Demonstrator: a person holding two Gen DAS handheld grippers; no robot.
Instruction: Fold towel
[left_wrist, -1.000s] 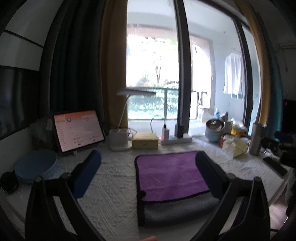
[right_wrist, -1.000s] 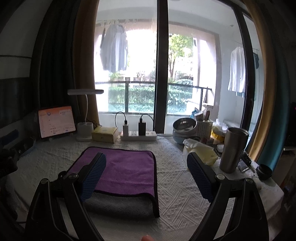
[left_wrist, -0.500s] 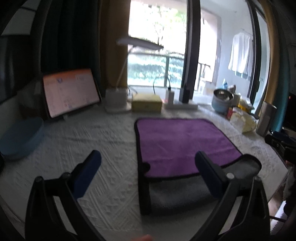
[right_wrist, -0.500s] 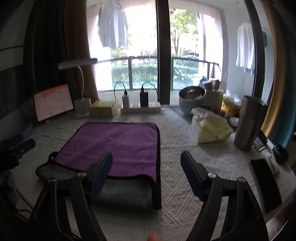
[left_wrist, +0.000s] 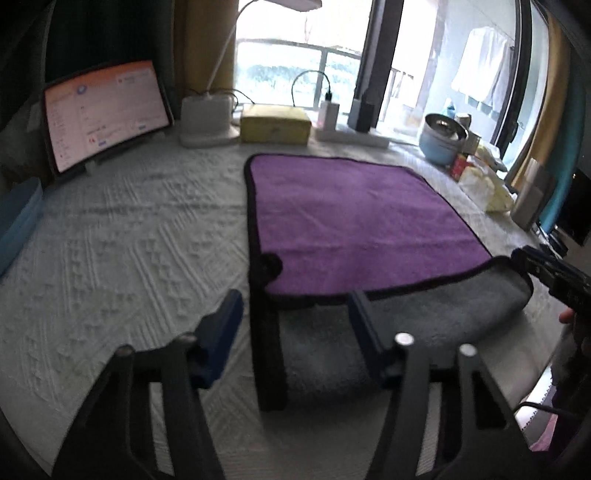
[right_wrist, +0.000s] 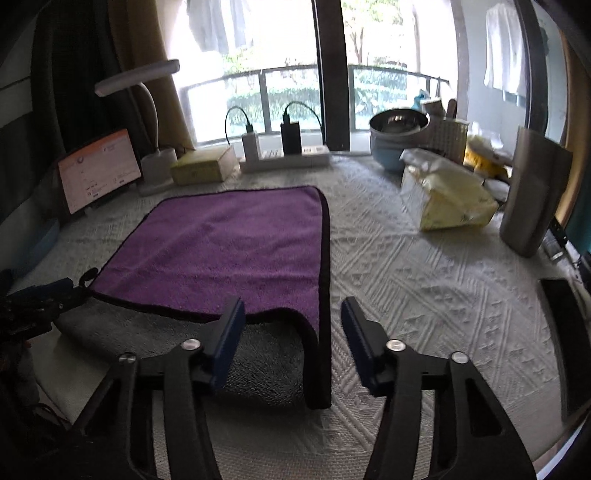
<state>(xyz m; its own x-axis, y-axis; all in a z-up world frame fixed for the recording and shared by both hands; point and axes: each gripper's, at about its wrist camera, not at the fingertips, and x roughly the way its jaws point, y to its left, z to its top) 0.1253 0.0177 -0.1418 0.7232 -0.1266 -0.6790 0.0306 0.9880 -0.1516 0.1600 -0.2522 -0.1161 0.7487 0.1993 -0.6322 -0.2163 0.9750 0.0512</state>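
A purple towel (left_wrist: 354, 218) with black trim and a grey underside lies on the white textured tablecloth, its near edge folded so the grey side (left_wrist: 424, 317) shows. It also shows in the right wrist view (right_wrist: 229, 243). My left gripper (left_wrist: 293, 314) is open, its jaws straddling the towel's near left corner just above it. My right gripper (right_wrist: 293, 319) is open, its jaws straddling the towel's near right corner. The right gripper also shows at the right edge of the left wrist view (left_wrist: 554, 273). Neither holds anything.
A tablet (left_wrist: 103, 110), lamp base (left_wrist: 207, 122), yellow box (left_wrist: 275, 123) and power strip (right_wrist: 284, 157) line the back. A steel tumbler (right_wrist: 535, 199), yellow bag (right_wrist: 447, 199), bowls (right_wrist: 399, 136) and a black phone (right_wrist: 569, 339) stand at the right. A blue dish (left_wrist: 18, 225) is at left.
Both grippers have dropped and moved forward to the towel's near corners, and their jaws have narrowed but stay open. The towel has not moved.
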